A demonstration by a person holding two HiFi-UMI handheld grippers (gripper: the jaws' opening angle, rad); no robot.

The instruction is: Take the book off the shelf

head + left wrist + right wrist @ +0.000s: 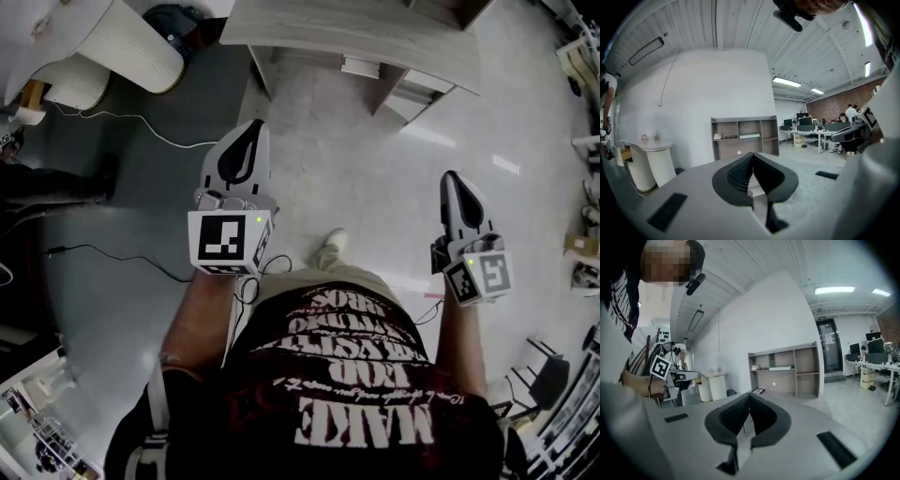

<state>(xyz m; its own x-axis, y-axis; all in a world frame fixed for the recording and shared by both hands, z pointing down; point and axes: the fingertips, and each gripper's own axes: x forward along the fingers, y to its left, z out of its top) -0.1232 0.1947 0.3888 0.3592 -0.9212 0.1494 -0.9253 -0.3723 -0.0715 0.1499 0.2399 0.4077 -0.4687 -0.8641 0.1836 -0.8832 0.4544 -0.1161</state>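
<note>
A grey open shelf unit [745, 136] stands against the white wall a few steps ahead; it also shows in the right gripper view [787, 369], and from above its top [356, 28] is seen. A pale book [749, 135] lies flat in the upper middle compartment [780, 367]. My left gripper [253, 128] and right gripper [454, 178] are held out over the floor, well short of the shelf. Both point toward it. In its own view, the left gripper [752, 157] is shut and empty, and so is the right gripper [749, 397].
A white round pedestal table [122, 47] stands left of the shelf. Cables [141, 131] trail across the dark floor at left. A small framed item [758, 390] sits on the floor by the shelf. Office desks with people [825, 131] lie to the right.
</note>
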